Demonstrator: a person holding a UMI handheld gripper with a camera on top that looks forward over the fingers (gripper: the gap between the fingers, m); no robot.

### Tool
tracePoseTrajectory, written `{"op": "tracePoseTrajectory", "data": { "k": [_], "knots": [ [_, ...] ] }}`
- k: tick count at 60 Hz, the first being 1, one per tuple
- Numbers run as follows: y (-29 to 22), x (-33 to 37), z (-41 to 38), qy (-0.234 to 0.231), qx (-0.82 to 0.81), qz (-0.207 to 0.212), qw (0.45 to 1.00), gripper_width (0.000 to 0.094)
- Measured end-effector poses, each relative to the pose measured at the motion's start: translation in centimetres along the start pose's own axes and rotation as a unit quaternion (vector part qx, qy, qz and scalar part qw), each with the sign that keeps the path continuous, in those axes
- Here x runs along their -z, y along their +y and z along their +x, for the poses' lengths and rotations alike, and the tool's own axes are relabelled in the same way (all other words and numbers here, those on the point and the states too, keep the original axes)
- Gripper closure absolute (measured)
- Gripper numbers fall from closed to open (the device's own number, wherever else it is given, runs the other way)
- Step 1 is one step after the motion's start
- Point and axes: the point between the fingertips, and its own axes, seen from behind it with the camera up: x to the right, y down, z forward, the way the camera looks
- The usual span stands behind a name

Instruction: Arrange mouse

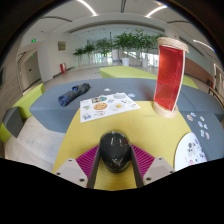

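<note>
A black computer mouse (115,147) sits between my gripper's (115,156) two fingers, over the near part of a yellow table (150,122). The magenta pads (88,160) press against its left and right sides with no gap showing. The mouse fills the space between the fingers, and its rounded back faces the camera. Whether its underside touches the table is hidden.
A white printed sheet (108,105) lies on the table beyond the mouse. A tall red stand (170,72) rises at the far right. A white marked sheet (196,135) lies to the right. A dark blue object (72,96) rests on the grey surface to the far left. Potted plants (125,45) stand behind.
</note>
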Motion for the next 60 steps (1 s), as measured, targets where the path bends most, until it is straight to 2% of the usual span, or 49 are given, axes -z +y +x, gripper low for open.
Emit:
{"op": "tracePoseTrajectory", "data": {
  "k": [8,18,29,35,40,48,60],
  "knots": [
    [0.0,-0.2,0.1,0.009,-0.019,-0.002,1.0,0.0381],
    [-1.3,1.1,0.8,0.009,-0.034,0.02,0.999,0.0504],
    [-11.6,10.1,4.9,0.02,-0.021,0.144,0.989,0.0527],
    [-12.7,14.4,10.8,0.059,-0.024,0.168,0.984,0.0527],
    [-8.7,14.5,15.7,0.084,-0.042,0.136,0.986,0.0533],
    [-0.4,11.7,19.3,0.088,-0.061,0.047,0.993,0.0533],
    [3.9,9.8,19.9,0.077,-0.065,0.01,0.995,0.0533]
  ]
}}
